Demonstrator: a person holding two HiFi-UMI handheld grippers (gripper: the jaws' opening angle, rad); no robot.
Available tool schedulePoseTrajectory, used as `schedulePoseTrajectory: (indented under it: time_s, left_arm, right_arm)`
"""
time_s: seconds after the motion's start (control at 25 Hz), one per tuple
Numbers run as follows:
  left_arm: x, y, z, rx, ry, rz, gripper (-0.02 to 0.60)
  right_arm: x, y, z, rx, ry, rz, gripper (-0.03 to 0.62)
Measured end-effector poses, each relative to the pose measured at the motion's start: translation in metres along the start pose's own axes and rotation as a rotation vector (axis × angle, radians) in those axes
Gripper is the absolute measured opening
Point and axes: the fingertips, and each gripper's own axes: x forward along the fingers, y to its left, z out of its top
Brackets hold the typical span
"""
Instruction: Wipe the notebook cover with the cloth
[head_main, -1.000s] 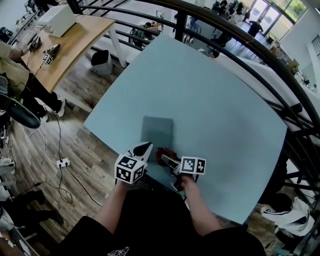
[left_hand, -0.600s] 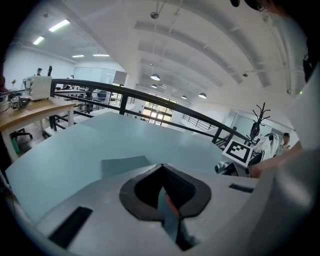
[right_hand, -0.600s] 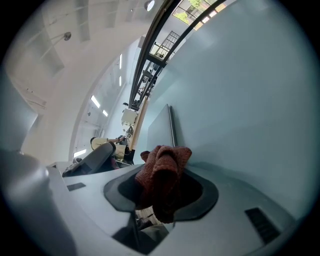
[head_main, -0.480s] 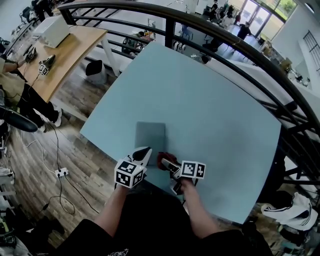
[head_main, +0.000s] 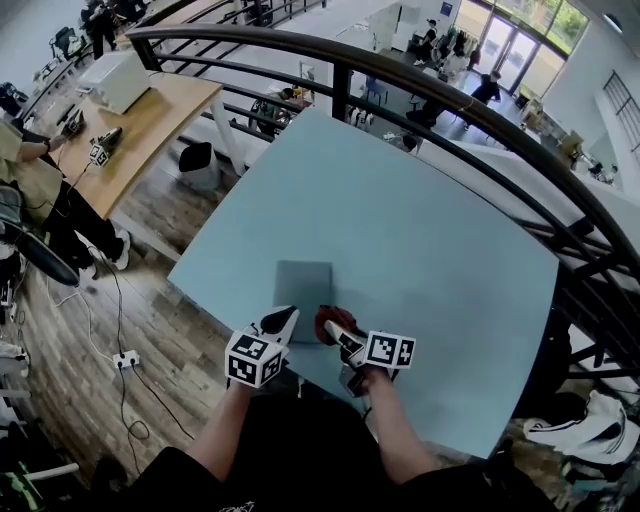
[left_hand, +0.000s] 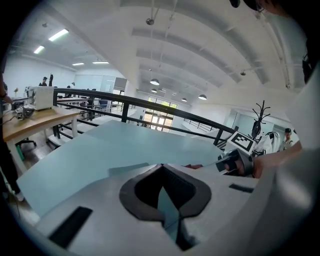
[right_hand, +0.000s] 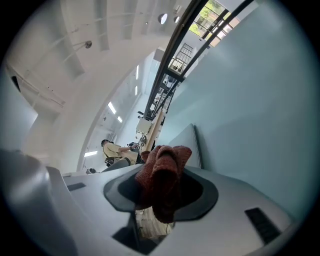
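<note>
One pale blue table (head_main: 420, 230) spreads ahead of both claws. The grey notebook (head_main: 303, 285) lies flat just ahead of the left gripper (head_main: 284, 320), whose jaws are together on nothing. The right gripper (head_main: 336, 330), near the notebook's near right corner, is clamped on a bunched red cloth (right_hand: 162, 172).

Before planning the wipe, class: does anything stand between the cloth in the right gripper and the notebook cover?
Nothing visible does. The right gripper holds the cloth right by the near right edge of the notebook, and the cover itself is bare.
</note>
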Motion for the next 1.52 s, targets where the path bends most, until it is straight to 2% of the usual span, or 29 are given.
schedulePoseTrajectory:
  time_s: [0.24, 0.56, 0.84, 1.28, 1.52]
  left_arm:
    - [-0.007, -0.002, 0.015, 0.020, -0.032, -0.017, 0.007]
    - [-0.027, 0.014, 0.053, 0.054, -0.101, -0.050, 0.007]
    - [-0.052, 0.033, 0.089, 0.057, -0.162, -0.078, 0.007]
    - [-0.091, 0.056, 0.153, 0.099, -0.288, -0.078, 0.007]
    - [-0.105, 0.061, 0.185, 0.142, -0.348, -0.083, 0.006]
  right_arm:
    - [-0.011, 0.022, 0.017, -0.070, -0.077, 0.005, 0.151]
    - [-0.021, 0.062, 0.055, -0.276, -0.217, -0.096, 0.150]
    - [-0.022, 0.105, 0.082, -0.391, -0.332, -0.148, 0.149]
    - [-0.026, 0.190, 0.117, -0.605, -0.465, -0.164, 0.149]
    - [-0.032, 0.223, 0.131, -0.672, -0.526, -0.168, 0.149]
